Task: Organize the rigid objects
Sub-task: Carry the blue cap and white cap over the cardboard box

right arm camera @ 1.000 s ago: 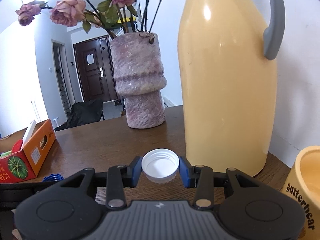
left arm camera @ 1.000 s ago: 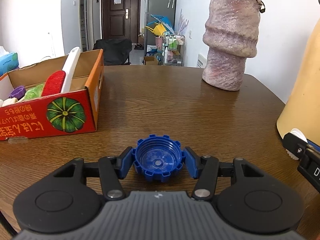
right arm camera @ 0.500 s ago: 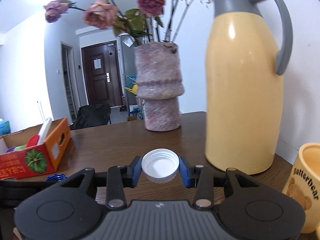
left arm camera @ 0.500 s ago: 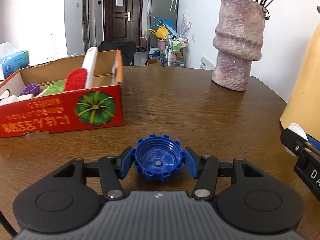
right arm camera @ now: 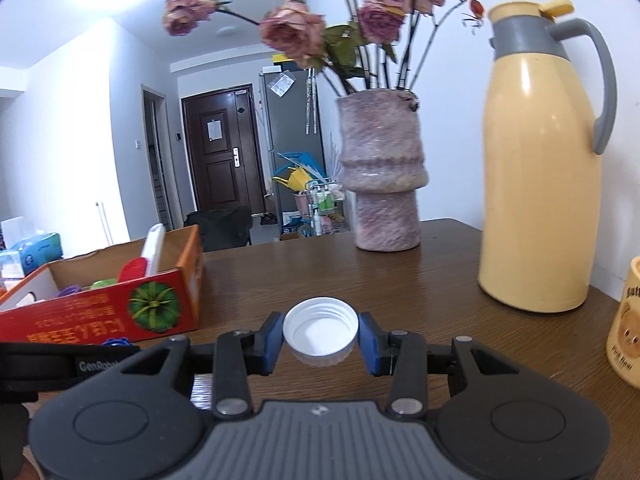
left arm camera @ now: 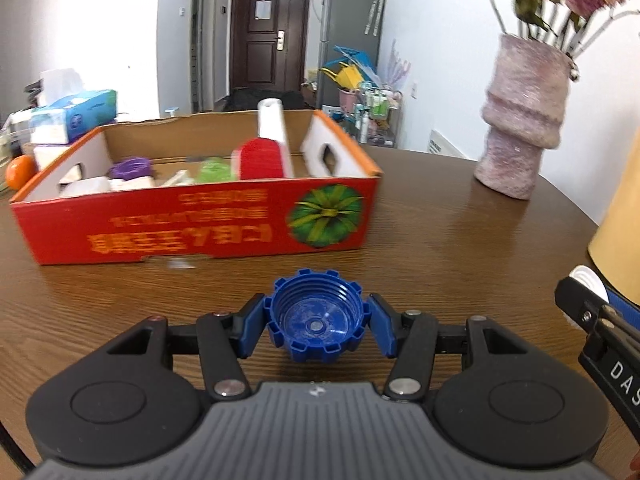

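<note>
A red cardboard box point(left arm camera: 192, 216) holding small plastic items sits at the left on a wooden table point(left arm camera: 440, 240). Nearer, the left gripper point(left arm camera: 316, 326) pinches a blue notched cap point(left arm camera: 316, 316), open side up, above the tabletop. Further right, the right gripper point(right arm camera: 320, 336) pinches a white cap point(right arm camera: 320, 330) before a pink vase point(right arm camera: 380, 184) and yellow thermos point(right arm camera: 536, 184).

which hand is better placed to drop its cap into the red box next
Left. The left gripper, holding the blue cap, faces the red box almost head-on. The right gripper, with the white cap, sees the box off to its left.
</note>
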`<action>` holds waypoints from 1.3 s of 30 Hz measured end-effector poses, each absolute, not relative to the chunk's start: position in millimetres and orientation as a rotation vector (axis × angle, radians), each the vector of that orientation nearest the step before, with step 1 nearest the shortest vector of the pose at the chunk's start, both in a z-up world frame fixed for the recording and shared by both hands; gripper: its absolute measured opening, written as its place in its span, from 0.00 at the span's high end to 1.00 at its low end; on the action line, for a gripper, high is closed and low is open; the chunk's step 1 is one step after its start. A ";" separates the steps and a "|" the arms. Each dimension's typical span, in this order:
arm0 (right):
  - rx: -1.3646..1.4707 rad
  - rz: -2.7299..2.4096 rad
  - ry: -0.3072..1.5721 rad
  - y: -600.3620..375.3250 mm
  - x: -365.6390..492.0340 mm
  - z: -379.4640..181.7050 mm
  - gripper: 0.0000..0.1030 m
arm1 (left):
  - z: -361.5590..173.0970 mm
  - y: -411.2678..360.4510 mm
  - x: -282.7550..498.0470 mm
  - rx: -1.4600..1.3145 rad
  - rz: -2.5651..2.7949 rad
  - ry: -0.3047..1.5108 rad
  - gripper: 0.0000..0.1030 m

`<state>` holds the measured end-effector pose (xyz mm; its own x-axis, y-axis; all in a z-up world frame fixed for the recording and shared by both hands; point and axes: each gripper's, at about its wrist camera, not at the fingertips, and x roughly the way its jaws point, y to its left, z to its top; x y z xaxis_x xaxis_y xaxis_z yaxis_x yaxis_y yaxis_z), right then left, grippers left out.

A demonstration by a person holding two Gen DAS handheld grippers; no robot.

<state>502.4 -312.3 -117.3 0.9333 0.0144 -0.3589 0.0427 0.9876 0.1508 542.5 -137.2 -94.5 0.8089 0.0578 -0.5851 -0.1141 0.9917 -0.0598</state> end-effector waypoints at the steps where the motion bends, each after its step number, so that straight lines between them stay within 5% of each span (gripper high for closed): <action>1: 0.159 -0.013 0.367 -306.1 500.9 -116.7 0.62 | -93.8 -129.5 540.6 -0.098 0.098 0.621 0.46; 19: 0.161 0.035 0.301 -184.2 480.1 -108.3 0.62 | -73.7 0.5 513.6 -0.166 0.204 0.552 0.46; 39: 0.161 0.079 0.213 -116.2 524.4 -98.5 0.62 | -47.2 50.3 534.8 -0.169 0.262 0.400 0.46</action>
<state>524.4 -116.2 -98.5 0.9744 0.0949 -0.2039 -0.0609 0.9841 0.1670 534.8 50.3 -47.2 0.8881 0.2182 -0.4046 -0.2845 0.9523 -0.1107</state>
